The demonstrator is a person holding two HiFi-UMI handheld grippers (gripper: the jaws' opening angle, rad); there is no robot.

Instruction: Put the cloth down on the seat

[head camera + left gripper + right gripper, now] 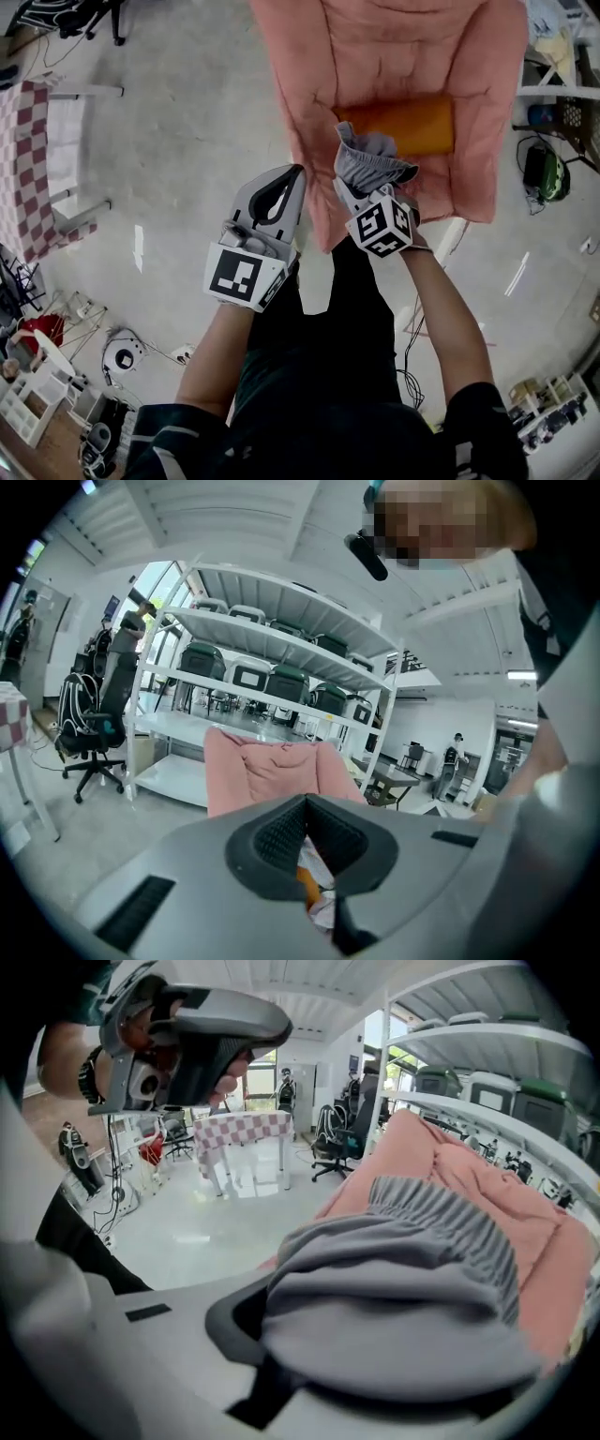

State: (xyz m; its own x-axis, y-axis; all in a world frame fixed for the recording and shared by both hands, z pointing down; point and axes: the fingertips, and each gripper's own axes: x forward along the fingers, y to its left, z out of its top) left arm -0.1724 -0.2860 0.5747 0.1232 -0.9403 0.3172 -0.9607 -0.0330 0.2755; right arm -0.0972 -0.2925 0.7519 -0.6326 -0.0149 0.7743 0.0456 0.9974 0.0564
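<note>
Cloth (372,157) in right tongs (359,190), hem toward seat (375,66)

Floor: pale grey floor (187,169), seen at upper left of the head view.
Table: checked table (33,159), set at that view's left edge.
Shelving: white shelving (272,635), loaded with dark crates (286,682), centre of the left gripper view.
Chair: black office chair (91,731), placed left of it.

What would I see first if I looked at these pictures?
The big pink seat fills the top of the head view, with an orange cushion lying across it. Just below the cushion in that view, the right gripper pinches a bunched grey cloth. The left gripper beside it is shut with nothing in it.
</note>
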